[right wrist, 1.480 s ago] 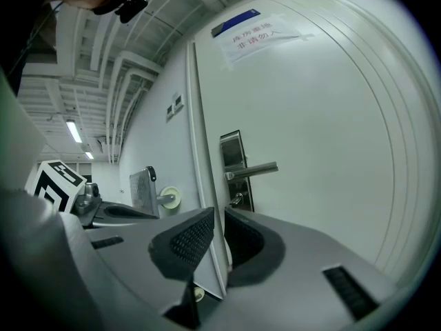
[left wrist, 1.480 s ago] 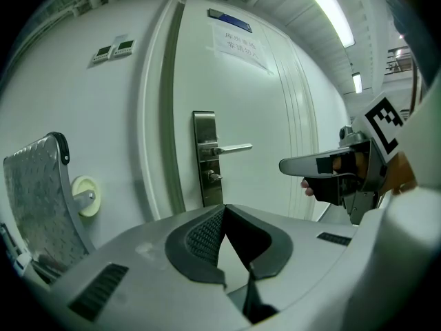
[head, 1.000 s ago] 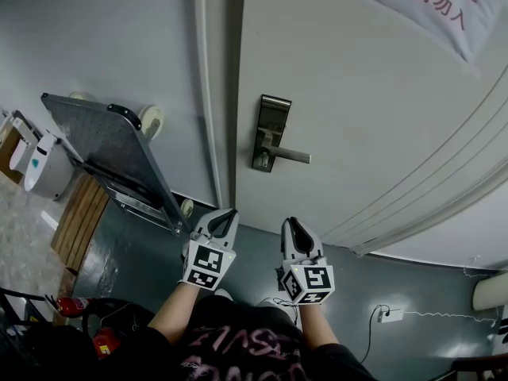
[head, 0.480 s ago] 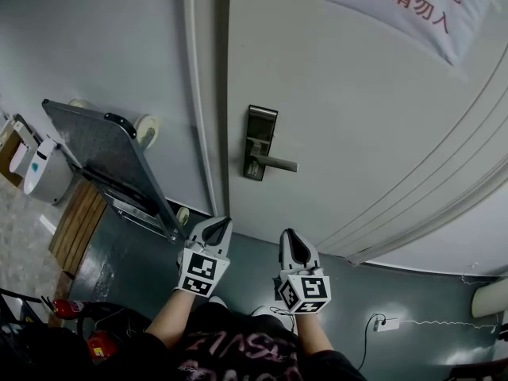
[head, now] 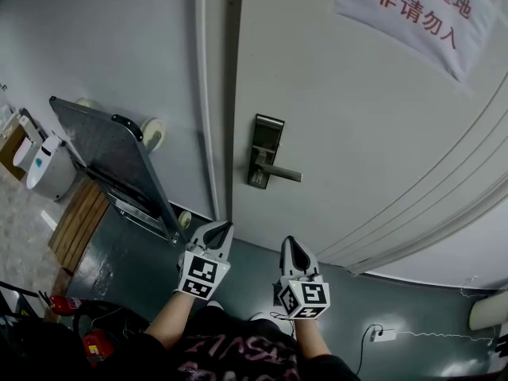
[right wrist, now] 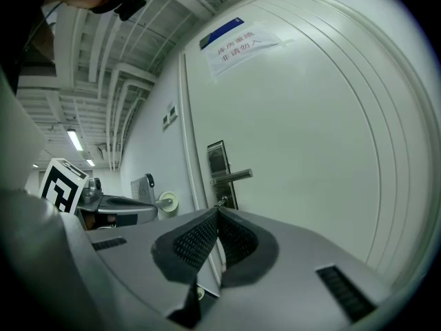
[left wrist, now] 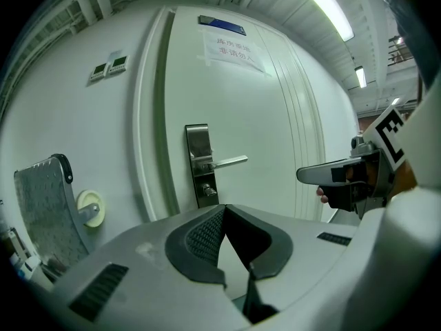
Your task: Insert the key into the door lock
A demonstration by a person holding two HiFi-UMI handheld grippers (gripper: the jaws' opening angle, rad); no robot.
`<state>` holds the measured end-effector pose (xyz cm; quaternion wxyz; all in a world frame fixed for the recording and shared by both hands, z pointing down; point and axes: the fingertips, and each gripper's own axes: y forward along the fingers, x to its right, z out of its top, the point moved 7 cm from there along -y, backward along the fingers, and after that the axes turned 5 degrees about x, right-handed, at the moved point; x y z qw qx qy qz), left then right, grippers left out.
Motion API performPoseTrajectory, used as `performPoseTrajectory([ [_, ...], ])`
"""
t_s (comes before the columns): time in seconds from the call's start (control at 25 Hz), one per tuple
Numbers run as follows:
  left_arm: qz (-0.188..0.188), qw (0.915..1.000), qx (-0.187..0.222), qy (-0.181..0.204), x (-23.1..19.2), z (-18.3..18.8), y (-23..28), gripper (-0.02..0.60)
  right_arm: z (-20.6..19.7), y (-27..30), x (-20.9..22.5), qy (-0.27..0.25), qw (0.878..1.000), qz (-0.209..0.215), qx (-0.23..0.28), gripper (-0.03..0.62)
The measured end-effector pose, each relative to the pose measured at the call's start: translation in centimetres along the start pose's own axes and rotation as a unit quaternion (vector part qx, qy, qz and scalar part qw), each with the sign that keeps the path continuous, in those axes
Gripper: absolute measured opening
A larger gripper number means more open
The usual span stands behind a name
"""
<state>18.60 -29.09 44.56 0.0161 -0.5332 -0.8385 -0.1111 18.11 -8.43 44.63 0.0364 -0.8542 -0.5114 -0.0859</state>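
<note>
Slight drift only is recorded against the frame half a second earlier: the door lock (head: 267,151) is seen a little further right and lower in the head view, while both grippers are held much as before, low in front of the door (head: 365,133).

The left gripper (head: 222,227) is found with its jaws pressed together, the pads meeting at the tips. The right gripper (head: 290,244) is likewise closed tip to tip. The two are held side by side, pointed up at the door, below the lock and well apart from it.

The lock is mounted as a dark upright plate near the door's left edge, with a lever handle (head: 279,172) pointing right. A small projecting piece (left wrist: 204,190) is noted on the plate under the handle; whether it is a key or the cylinder cannot be settled.

A flat trolley (head: 111,161) is leaned against the wall (head: 95,46) to the left.
</note>
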Motion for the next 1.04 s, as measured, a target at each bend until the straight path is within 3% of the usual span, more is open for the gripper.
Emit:
performPoseTrajectory([
  [1.04,-0.016,0.9999,0.004,-0.004,-1.4,0.0,1.2,0.012,-0.4,1.1,0.0,-0.011,1.0,-0.013,-0.003,0.063],
])
